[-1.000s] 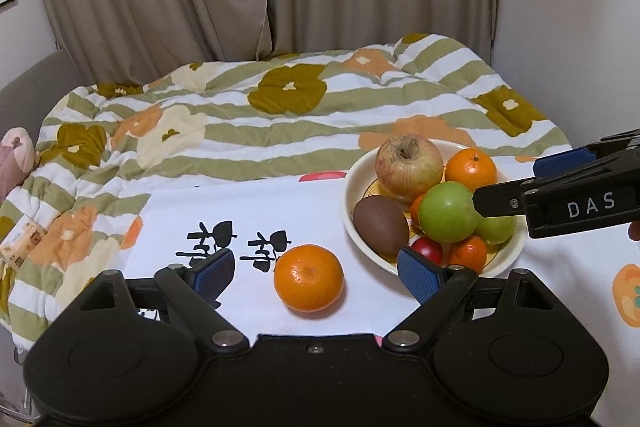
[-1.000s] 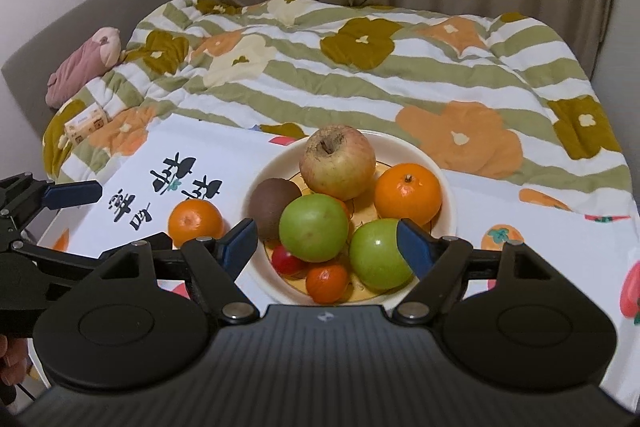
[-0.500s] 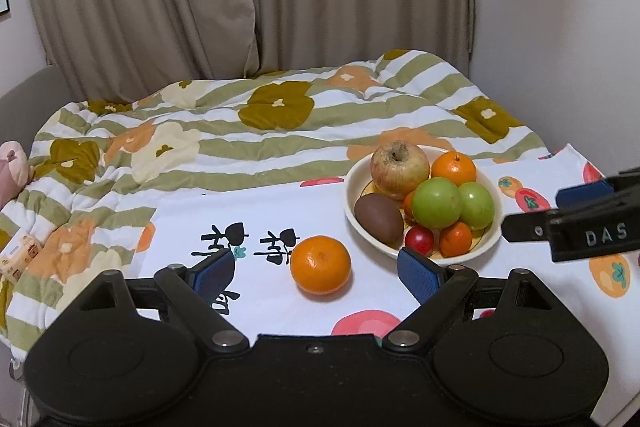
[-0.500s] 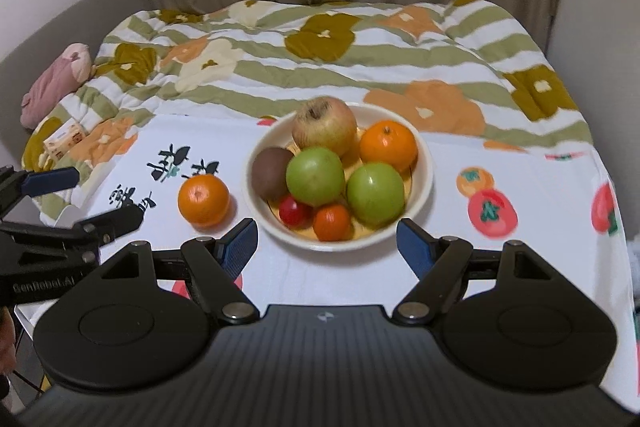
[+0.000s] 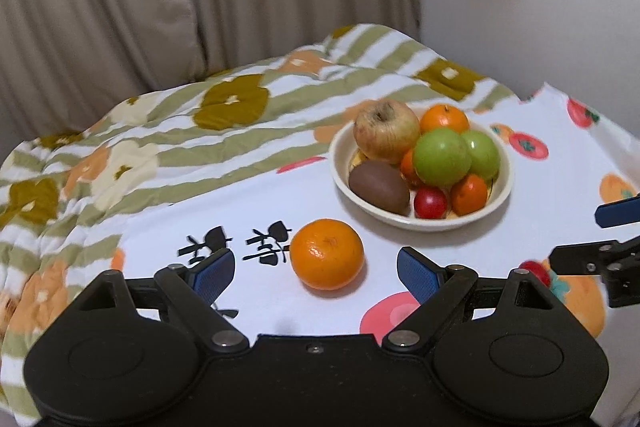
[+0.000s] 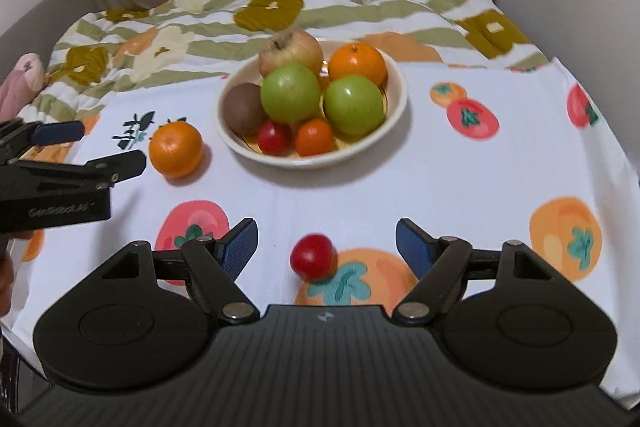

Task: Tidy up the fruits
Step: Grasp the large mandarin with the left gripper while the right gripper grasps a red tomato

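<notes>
Two loose fruits lay outside the cream ceramic bowl (image 6: 394, 107) on the white persimmon-print cloth (image 6: 460, 187) over the tabletop: a round orange mandarin (image 5: 327, 254) at the bowl's seven o'clock, and a small red plum-like fruit (image 6: 313, 256) well apart from it at six o'clock. The left tongs (image 5: 316, 273) stood wide with the mandarin between the blue pads, untouched. The right tongs (image 6: 325, 247) were also wide, framing the red fruit without contact.

Both fruits were round and would likely roll if one pad struck first; an off-centre close could nudge the small red one toward the cloth's near edge. The bowl was already heaped with apples, a kiwi and oranges, so an added fruit might slide off the pile.
</notes>
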{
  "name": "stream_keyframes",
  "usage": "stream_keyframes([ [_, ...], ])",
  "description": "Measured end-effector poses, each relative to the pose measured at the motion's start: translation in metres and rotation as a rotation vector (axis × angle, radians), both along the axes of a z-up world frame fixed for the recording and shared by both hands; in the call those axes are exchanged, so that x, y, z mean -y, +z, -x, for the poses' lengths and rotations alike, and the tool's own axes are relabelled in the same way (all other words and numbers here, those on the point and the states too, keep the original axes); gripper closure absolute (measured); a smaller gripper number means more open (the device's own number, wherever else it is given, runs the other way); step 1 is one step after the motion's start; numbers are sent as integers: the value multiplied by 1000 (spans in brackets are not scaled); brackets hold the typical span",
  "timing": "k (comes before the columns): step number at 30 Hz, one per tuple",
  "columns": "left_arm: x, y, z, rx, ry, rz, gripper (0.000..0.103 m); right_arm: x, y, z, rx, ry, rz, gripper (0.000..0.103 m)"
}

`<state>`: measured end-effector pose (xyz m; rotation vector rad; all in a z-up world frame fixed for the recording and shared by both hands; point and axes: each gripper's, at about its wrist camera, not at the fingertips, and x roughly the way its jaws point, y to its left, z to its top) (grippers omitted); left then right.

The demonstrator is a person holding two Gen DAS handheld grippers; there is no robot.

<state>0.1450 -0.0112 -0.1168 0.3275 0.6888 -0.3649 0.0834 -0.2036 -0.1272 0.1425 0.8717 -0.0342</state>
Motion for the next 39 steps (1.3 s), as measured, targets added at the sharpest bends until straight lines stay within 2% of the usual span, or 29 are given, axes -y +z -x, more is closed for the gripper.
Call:
stream_keyframes([
  [4,6,-20,-16,-21,-81,-51,13,-6,-13,3,-16,-41,0,14],
  [6,8,-29,-24,-37,-110,-69,18,-10,-18,4,-22,-56,5,15],
  [14,7,-50,-39,-54,-154,-99,22,-20,-35,2,-37,-104,23,15],
  [17,7,-53,-44,-60,-170,-105,29,-22,-38,0,-39,-116,23,16],
  [25,9,-56,-50,-58,-201,-104,37,-28,-44,-6,-45,-127,30,18],
  [32,5,-55,-51,-66,-211,-89,38,-31,-46,-9,-55,-134,41,28],
  [39,0,-55,-48,-71,-192,-85,39,-33,-48,-14,-57,-116,59,31],
])
